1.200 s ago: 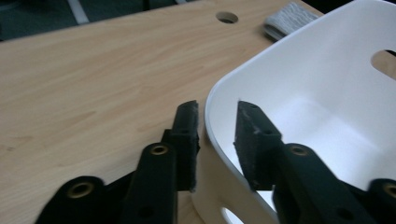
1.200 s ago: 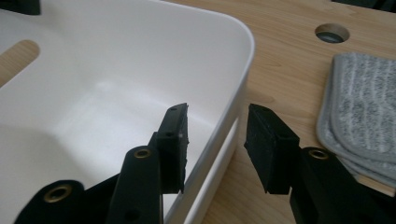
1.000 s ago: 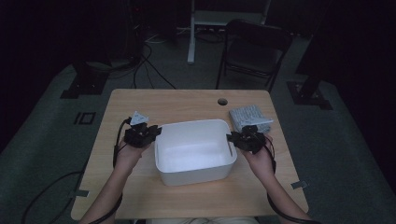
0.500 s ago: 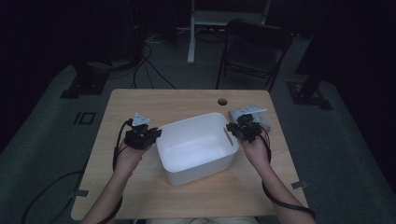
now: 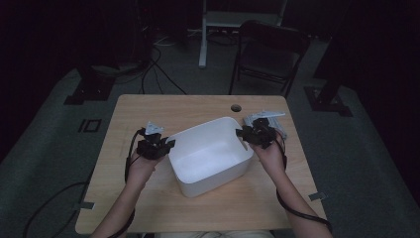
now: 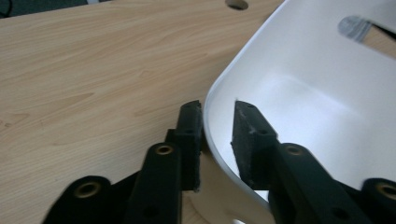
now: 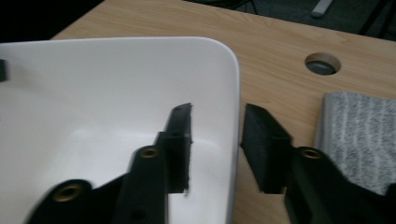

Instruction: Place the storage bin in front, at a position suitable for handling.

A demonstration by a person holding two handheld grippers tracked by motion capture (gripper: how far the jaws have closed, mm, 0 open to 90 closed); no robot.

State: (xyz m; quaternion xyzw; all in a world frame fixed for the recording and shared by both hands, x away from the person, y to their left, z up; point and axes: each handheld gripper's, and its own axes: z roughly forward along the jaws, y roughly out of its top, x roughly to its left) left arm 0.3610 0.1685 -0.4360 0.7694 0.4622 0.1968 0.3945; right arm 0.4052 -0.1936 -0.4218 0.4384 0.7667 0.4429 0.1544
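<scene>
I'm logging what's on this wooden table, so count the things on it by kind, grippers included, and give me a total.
White plastic tub: 1
Grey folded cloth: 1
Black two-jaw grippers, left gripper and right gripper: 2
Total: 4
</scene>
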